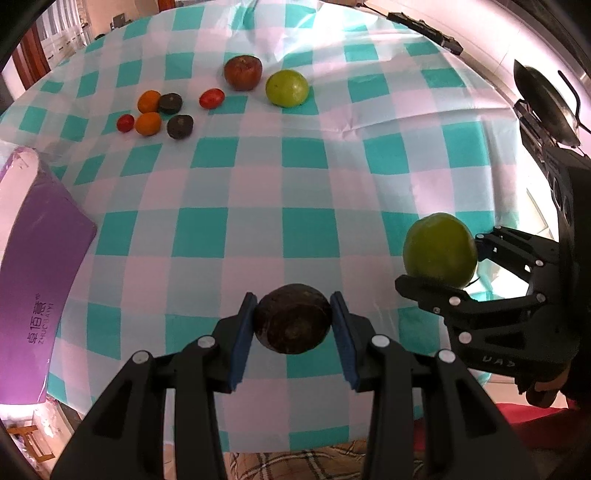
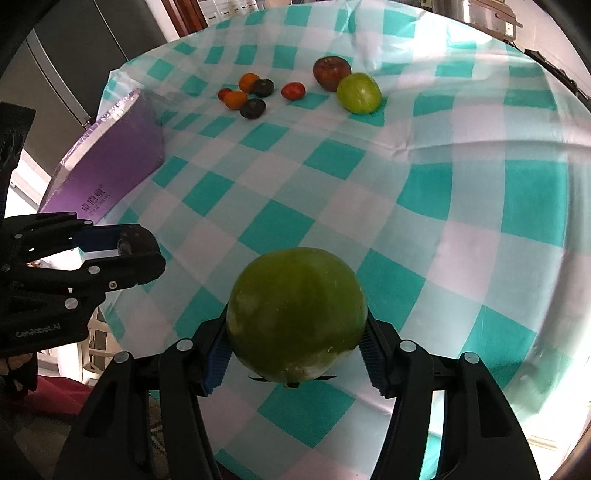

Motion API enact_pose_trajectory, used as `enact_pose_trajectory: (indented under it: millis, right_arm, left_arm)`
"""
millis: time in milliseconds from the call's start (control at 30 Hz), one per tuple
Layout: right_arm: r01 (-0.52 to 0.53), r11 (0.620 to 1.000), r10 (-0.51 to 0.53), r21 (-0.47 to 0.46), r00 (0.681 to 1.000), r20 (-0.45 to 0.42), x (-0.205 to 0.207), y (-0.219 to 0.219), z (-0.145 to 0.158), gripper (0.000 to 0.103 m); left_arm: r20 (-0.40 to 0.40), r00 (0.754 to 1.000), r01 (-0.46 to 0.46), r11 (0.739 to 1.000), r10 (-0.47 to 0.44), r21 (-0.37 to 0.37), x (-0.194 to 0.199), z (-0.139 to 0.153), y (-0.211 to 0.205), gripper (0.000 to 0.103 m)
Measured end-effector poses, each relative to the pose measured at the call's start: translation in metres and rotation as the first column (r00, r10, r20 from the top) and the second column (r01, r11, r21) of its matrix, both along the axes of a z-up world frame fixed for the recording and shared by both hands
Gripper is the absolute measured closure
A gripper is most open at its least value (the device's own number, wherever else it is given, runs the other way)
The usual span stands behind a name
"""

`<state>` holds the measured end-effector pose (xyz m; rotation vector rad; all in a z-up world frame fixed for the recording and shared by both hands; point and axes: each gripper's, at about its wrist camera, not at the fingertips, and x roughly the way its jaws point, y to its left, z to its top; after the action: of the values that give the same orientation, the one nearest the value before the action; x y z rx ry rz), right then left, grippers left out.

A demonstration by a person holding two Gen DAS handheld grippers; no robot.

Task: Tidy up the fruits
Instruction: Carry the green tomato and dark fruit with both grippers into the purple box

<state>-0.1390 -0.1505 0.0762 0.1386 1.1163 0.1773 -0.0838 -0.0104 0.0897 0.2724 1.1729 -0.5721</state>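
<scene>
The left claw is clamped on a dark brown round fruit, its blue pads pressed against both sides, and it hangs above the near part of the desk. To its right, the right claw grips a large green fruit between its ribbed blue pads, also lifted over the near edge of the cloth; in the left wrist view that same green fruit shows at the right, held by the black linkage. The desk is covered with a thin cloth in teal and white checks, creased across the middle and hanging loose at the near edge. On the far side of it the other fruits lie in two groups: a dark red fruit just beside a second green fruit on the right, and to their left a cluster of two orange fruits, two dark ones and two small red ones, the larger red one a little apart from the rest. A purple box with printed lettering rests at the left edge of the desk. Beyond the right side a dark pan sits on a stand near a pale counter, and a dark strip lies along the far right edge. Past the far left, wooden frames and a window show; grey cabinet doors stand behind the box in the right wrist view. Below the near edge, a plaid fabric and something red are visible.
</scene>
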Motion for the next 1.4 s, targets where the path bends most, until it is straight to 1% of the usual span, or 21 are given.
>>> enact_pose_trajectory:
  millis: [167, 300, 367, 500, 600, 633, 700, 733, 800, 867, 900, 1000, 1100, 1167, 1200, 1267, 1300, 1333, 1400]
  right_arm:
    - [-0.012, 1.000, 0.012, 0.023, 1.000, 0.004, 0.009, 0.011, 0.004, 0.044]
    - [-0.043, 0.998, 0.043, 0.036, 0.999, 0.006, 0.024, 0.034, 0.007, 0.044]
    - [-0.058, 0.998, 0.058, 0.039, 0.998, 0.014, 0.032, 0.046, 0.011, 0.044]
    - [-0.082, 0.995, 0.080, 0.058, 0.996, 0.042, 0.060, 0.078, 0.028, 0.044]
    - [-0.095, 0.993, 0.090, 0.075, 0.994, 0.065, 0.088, 0.112, 0.045, 0.044]
    - [-0.103, 0.990, 0.095, 0.093, 0.992, 0.078, 0.103, 0.130, 0.055, 0.044]
    - [-0.128, 0.986, 0.117, 0.107, 0.988, 0.104, 0.122, 0.155, 0.070, 0.044]
    - [-0.149, 0.982, 0.135, 0.115, 0.983, 0.123, 0.136, 0.174, 0.080, 0.044]
    - [-0.185, 0.970, 0.162, 0.156, 0.975, 0.154, 0.163, 0.211, 0.098, 0.044]
    - [-0.226, 0.959, 0.194, 0.174, 0.964, 0.180, 0.185, 0.244, 0.110, 0.044]
    - [-0.243, 0.954, 0.210, 0.176, 0.959, 0.188, 0.192, 0.257, 0.114, 0.044]
    - [-0.320, 0.933, 0.286, 0.164, 0.937, 0.199, 0.219, 0.309, 0.122, 0.044]
    - [-0.374, 0.916, 0.351, 0.147, 0.923, 0.156, 0.244, 0.352, 0.117, 0.044]
    - [-0.411, 0.907, 0.403, 0.091, 0.911, 0.092, 0.260, 0.381, 0.104, 0.044]
    - [-0.430, 0.901, 0.428, 0.053, 0.902, 0.052, 0.266, 0.394, 0.096, 0.044]
    - [-0.493, 0.868, 0.490, -0.062, 0.870, -0.064, 0.278, 0.423, 0.075, 0.044]
    - [-0.521, 0.844, 0.509, -0.125, 0.853, -0.115, 0.281, 0.435, 0.064, 0.044]
    - [-0.540, 0.825, 0.516, -0.168, 0.840, -0.168, 0.287, 0.444, 0.049, 0.044]
    - [-0.545, 0.821, 0.499, -0.172, 0.830, -0.250, 0.298, 0.452, 0.026, 0.044]
  left_arm:
    - [0.011, 0.999, -0.041, 0.999, 0.041, -0.030, 0.006, 0.006, 0.019, 0.062]
    - [0.016, 0.995, -0.097, 0.993, 0.098, -0.060, 0.017, 0.013, 0.046, 0.062]
    - [0.027, 0.991, -0.130, 0.988, 0.132, -0.086, 0.025, 0.019, 0.065, 0.062]
    - [0.077, 0.978, -0.183, 0.971, 0.196, -0.154, 0.042, 0.044, 0.109, 0.062]
    - [0.124, 0.959, -0.224, 0.952, 0.253, -0.210, 0.060, 0.068, 0.153, 0.062]
    - [0.138, 0.947, -0.251, 0.938, 0.289, -0.238, 0.073, 0.080, 0.177, 0.062]
    - [0.148, 0.931, -0.287, 0.918, 0.335, -0.273, 0.086, 0.092, 0.208, 0.062]
    - [0.156, 0.918, -0.312, 0.905, 0.366, -0.288, 0.097, 0.099, 0.229, 0.062]
    - [0.164, 0.899, -0.347, 0.889, 0.406, -0.299, 0.115, 0.107, 0.262, 0.062]
    - [0.169, 0.881, -0.384, 0.878, 0.441, -0.286, 0.132, 0.109, 0.298, 0.062]
    - [0.168, 0.873, -0.406, 0.874, 0.457, -0.267, 0.142, 0.107, 0.318, 0.062]
    - [0.148, 0.863, -0.447, 0.867, 0.483, -0.221, 0.162, 0.100, 0.353, 0.062]
    - [0.095, 0.852, -0.499, 0.853, 0.515, -0.153, 0.182, 0.082, 0.387, 0.062]
    - [0.062, 0.851, -0.515, 0.852, 0.521, -0.091, 0.195, 0.067, 0.403, 0.062]
    - [0.042, 0.858, -0.509, 0.859, 0.511, -0.051, 0.201, 0.058, 0.407, 0.062]
    - [0.024, 0.869, -0.494, 0.869, 0.494, 0.020, 0.210, 0.044, 0.407, 0.062]
    - [0.006, 0.876, -0.483, 0.874, 0.483, 0.055, 0.214, 0.036, 0.406, 0.062]
    - [-0.046, 0.883, -0.463, 0.882, 0.468, 0.094, 0.219, 0.022, 0.405, 0.062]
    - [-0.091, 0.877, -0.461, 0.879, 0.473, 0.123, 0.225, 0.009, 0.404, 0.062]
